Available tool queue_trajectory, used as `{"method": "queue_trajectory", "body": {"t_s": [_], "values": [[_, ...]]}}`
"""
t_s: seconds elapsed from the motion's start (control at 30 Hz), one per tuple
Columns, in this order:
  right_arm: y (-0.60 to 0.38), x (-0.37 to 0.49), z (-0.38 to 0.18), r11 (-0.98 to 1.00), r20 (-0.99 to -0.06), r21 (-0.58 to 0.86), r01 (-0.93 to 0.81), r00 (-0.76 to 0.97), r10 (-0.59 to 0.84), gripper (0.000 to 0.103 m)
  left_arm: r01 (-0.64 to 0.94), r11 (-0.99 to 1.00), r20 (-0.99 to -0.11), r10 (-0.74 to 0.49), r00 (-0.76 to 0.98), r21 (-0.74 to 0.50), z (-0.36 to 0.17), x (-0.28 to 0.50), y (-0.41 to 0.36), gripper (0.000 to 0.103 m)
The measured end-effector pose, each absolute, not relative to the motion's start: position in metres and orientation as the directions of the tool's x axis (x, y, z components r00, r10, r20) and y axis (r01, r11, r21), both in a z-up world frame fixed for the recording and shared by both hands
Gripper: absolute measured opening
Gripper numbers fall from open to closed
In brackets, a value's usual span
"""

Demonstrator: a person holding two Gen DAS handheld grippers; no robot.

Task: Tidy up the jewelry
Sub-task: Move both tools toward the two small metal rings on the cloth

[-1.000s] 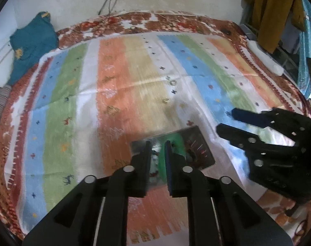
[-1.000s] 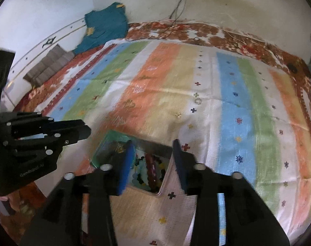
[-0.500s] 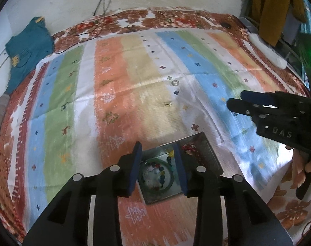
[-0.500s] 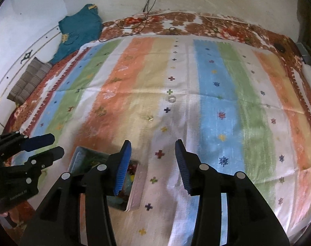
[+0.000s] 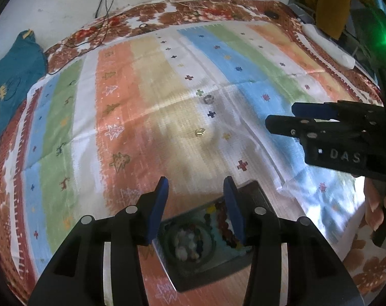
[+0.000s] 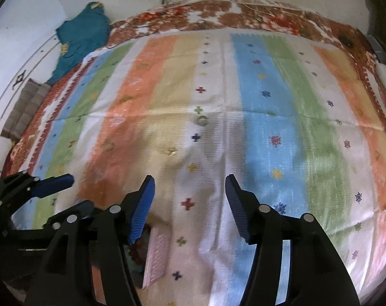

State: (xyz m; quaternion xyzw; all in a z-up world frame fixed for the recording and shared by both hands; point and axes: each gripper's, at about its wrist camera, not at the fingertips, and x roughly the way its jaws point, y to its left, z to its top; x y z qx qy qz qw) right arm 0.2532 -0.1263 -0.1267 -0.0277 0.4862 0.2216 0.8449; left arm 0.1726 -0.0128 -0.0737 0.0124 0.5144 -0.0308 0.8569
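Left hand-held gripper: hanging open, empty, over the jewelry box.
Right hand-held gripper: gaping empty, facing loose ring ahead, presumably for collecting.

Rug: stripes of orange, tan, white, blue and green, dotted with small cross and star motifs; red-brown zigzag edging.
Blanket beyond the rug: rust-brown with white flowers.
Left tool: black, blue pads.
Right tool: black, blue ribbed pads.
Tray under the left tool: dark rim, multicoloured beads.
Garment far left of the right tool: teal, yellow trim.
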Motion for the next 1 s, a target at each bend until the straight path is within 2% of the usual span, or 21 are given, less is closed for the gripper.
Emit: {"method": "queue_trajectory", "body": {"t_s": [0.5,0.8,0.9,1.0], "values": [[-0.120,0.298,-0.150,0.911,-0.834,0.186,-0.367,0.431,0.344,0.063,0.080,0.996,-0.902,-0.062,0.427,-0.031,-0.107,0.216,-0.013,0.045],[-0.110,0.316,-0.161,0.914,-0.840,0.166,-0.370,0.432,0.327,0.063,0.054,0.995,-0.906,-0.094,0.412,-0.079,-0.120,0.237,-0.008,0.046],[-0.104,0.321,-0.160,0.917,-0.850,0.115,-0.381,0.439,0.289,0.063,0.067,0.995,-0.910,-0.094,0.403,-0.073,-0.125,0.243,-0.012,0.046],[-0.103,0.329,-0.162,0.920,-0.850,0.121,-0.373,0.439,0.290,0.063,0.063,0.985,-0.911,-0.171,0.376,-0.159,-0.130,0.251,-0.009,0.046]]}}
